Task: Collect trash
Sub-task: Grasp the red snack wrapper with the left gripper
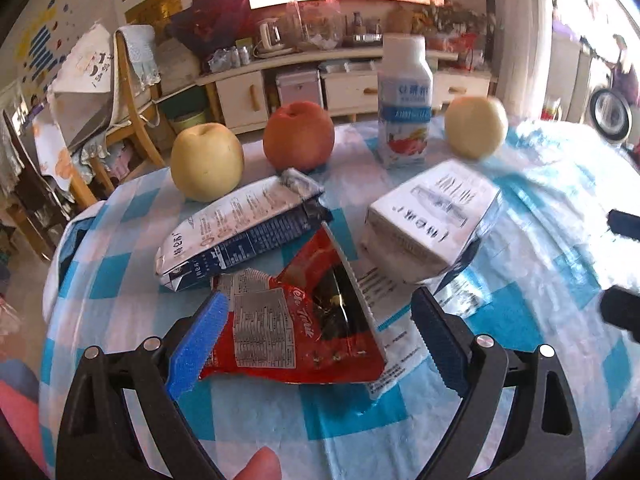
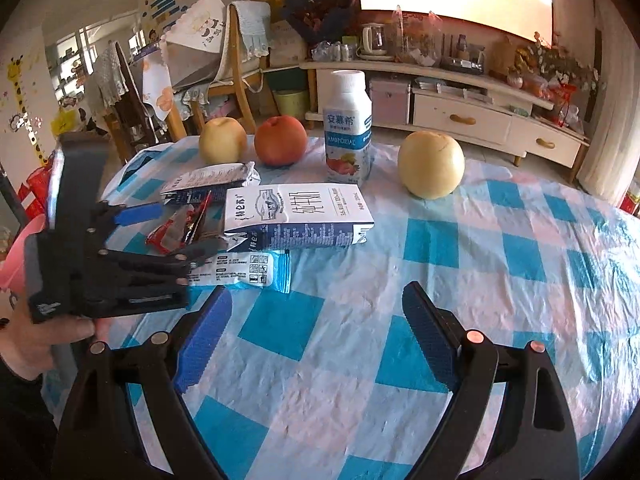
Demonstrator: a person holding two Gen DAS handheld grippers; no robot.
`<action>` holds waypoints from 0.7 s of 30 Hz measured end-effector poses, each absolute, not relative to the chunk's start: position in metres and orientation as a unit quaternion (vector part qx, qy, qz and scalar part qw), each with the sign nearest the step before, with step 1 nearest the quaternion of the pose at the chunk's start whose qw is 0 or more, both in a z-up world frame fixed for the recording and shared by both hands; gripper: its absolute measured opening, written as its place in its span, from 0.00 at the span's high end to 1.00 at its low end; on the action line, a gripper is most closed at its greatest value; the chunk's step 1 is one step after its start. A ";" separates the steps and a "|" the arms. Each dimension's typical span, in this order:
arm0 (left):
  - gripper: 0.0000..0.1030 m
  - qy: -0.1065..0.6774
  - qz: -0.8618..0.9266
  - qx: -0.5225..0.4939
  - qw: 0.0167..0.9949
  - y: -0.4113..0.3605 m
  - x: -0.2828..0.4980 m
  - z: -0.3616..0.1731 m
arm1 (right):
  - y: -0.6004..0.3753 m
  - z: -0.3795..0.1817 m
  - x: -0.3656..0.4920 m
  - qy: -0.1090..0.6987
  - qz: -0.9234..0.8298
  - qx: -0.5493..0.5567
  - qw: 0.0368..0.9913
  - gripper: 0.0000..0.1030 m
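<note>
Checked surface (image 2: 460, 248) is lying mostly bare toward three o'clock. Flattened milk carton (image 1: 240, 228) and red wrapper (image 1: 296, 328) are sitting crumpled at its middle; left gripper (image 1: 316, 344) jaws are standing spread around the wrapper, right gripper (image 2: 316, 340) jaws spread, holding nothing.

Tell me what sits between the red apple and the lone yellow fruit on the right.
The upright yogurt bottle stands between the red apple and the yellow fruit, clearest in the right wrist view.
</note>
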State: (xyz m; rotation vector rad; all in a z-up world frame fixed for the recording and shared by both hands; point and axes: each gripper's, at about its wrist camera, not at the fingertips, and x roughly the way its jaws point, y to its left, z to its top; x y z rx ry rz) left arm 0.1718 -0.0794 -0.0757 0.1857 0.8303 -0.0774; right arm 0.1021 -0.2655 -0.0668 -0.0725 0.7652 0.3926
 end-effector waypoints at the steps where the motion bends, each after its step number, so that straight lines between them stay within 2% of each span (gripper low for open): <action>1: 0.20 0.405 -0.033 0.096 0.909 -0.080 0.172 -0.078 | -0.266 -0.066 0.102 0.370 0.190 -0.036 0.909 0.15; 2: 0.38 0.406 -0.034 0.093 0.909 -0.078 0.170 -0.079 | -0.266 -0.066 0.101 0.370 0.190 -0.036 0.909 0.15; 5: 0.60 0.411 -0.046 0.071 0.908 -0.071 0.168 -0.078 | -0.267 -0.068 0.101 0.375 0.192 -0.035 0.906 0.15; 8: 0.78 0.410 -0.029 0.069 0.909 -0.063 0.162 -0.075 | -0.267 -0.068 0.100 0.375 0.195 -0.034 0.905 0.15; 14: 0.84 0.398 -0.039 0.050 0.915 -0.050 0.149 -0.061 | -0.265 -0.069 0.100 0.379 0.195 -0.036 0.904 0.15; 21: 0.87 0.385 -0.054 0.035 0.921 -0.035 0.133 -0.044 | -0.260 -0.071 0.104 0.381 0.198 -0.040 0.902 0.15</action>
